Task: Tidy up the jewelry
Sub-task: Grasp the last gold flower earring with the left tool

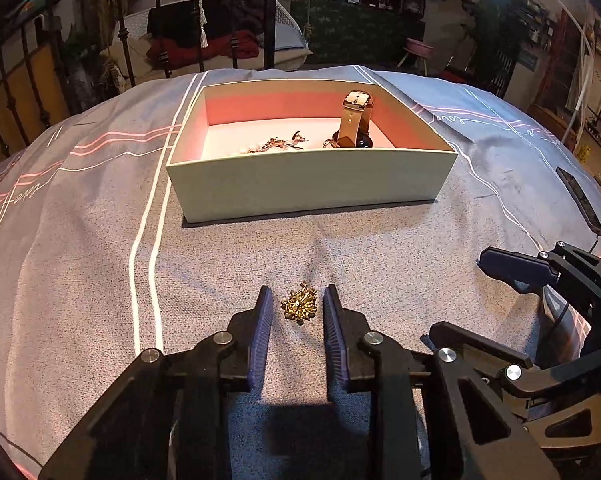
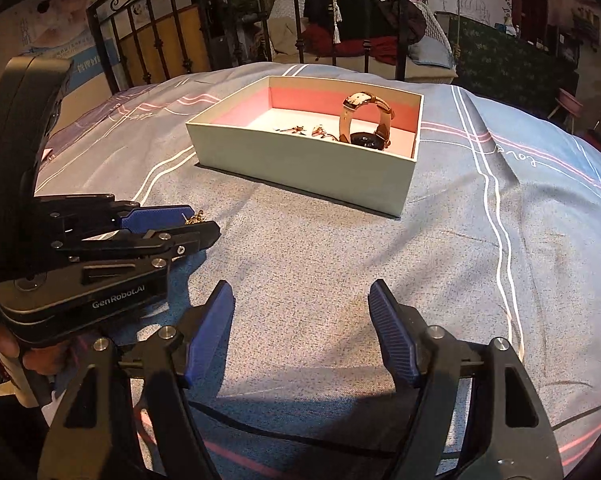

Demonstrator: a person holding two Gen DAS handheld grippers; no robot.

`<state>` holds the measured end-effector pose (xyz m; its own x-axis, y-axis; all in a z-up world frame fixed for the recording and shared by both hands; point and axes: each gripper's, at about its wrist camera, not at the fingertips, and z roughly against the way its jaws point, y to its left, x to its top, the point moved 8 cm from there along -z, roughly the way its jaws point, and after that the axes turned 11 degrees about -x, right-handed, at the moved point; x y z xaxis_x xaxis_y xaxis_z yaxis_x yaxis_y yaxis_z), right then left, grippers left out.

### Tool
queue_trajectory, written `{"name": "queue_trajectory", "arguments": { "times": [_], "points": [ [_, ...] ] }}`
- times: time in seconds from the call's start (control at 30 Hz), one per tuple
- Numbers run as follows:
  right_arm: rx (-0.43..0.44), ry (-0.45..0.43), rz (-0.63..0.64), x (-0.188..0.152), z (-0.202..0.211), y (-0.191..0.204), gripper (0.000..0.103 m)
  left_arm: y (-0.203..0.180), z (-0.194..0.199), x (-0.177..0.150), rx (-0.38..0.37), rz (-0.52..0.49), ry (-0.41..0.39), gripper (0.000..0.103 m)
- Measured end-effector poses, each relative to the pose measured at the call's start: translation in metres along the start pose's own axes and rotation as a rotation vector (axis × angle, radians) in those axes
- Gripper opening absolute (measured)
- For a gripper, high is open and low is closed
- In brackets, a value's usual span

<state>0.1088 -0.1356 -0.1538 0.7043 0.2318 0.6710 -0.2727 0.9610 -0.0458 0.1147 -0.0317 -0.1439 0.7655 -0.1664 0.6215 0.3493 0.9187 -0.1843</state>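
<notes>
A small gold trinket (image 1: 299, 306), a bunched cluster of shiny yellow-metal pieces that looks like a brooch or a tangle of chain, lies on the grey-blue bedspread (image 1: 100, 240) in front of the open box (image 1: 308, 188), well apart from it. The left gripper (image 1: 298, 304) is lowered around it: its two blue ribbed pads stand close on either side, narrowed to little more than the trinket's width, yet a thin strip of cloth shows between each pad and the gold, so the pads are not pressing on it. In the right wrist view only a glint of gold (image 2: 196, 217) peeks out beside the left gripper's blue pad. The right gripper (image 2: 301, 306) hangs spread wide over bare bedspread, with nothing between its pads and nothing touching them. The box is pale outside and pink inside; on its floor sit a wristwatch (image 1: 354, 120) with a beige strap, standing up on its dark face toward the right wall, and a few small rose-gold pieces (image 1: 278, 143) scattered to its left.
</notes>
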Motion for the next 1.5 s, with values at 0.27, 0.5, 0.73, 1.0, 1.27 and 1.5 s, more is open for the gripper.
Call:
{"name": "queue_trajectory", "arguments": {
  "times": [0.27, 0.5, 0.73, 1.0, 1.27, 1.5],
  "points": [
    [-0.014, 0.024, 0.058, 0.004, -0.011, 0.006, 0.071, -0.002, 0.001, 0.000, 0.024, -0.008, -0.002, 0.017],
    [-0.033, 0.018, 0.036, 0.005, -0.012, 0.002, 0.071, -0.001, 0.002, 0.000, 0.019, 0.007, -0.001, 0.017],
    [-0.057, 0.034, 0.044, 0.008, -0.015, 0.003, 0.071, 0.000, 0.003, 0.001, 0.008, 0.020, 0.000, 0.017],
    [-0.081, 0.042, 0.057, 0.009, -0.018, 0.004, 0.078, 0.002, 0.003, 0.001, -0.011, 0.033, 0.003, 0.017],
    [-0.058, 0.045, 0.073, 0.009, -0.020, 0.011, 0.045, 0.004, 0.005, 0.001, -0.016, 0.045, -0.003, 0.017],
    [-0.050, 0.040, 0.114, 0.009, -0.014, 0.025, 0.008, 0.002, 0.008, 0.006, -0.021, 0.035, 0.007, 0.017]
  ]
}}
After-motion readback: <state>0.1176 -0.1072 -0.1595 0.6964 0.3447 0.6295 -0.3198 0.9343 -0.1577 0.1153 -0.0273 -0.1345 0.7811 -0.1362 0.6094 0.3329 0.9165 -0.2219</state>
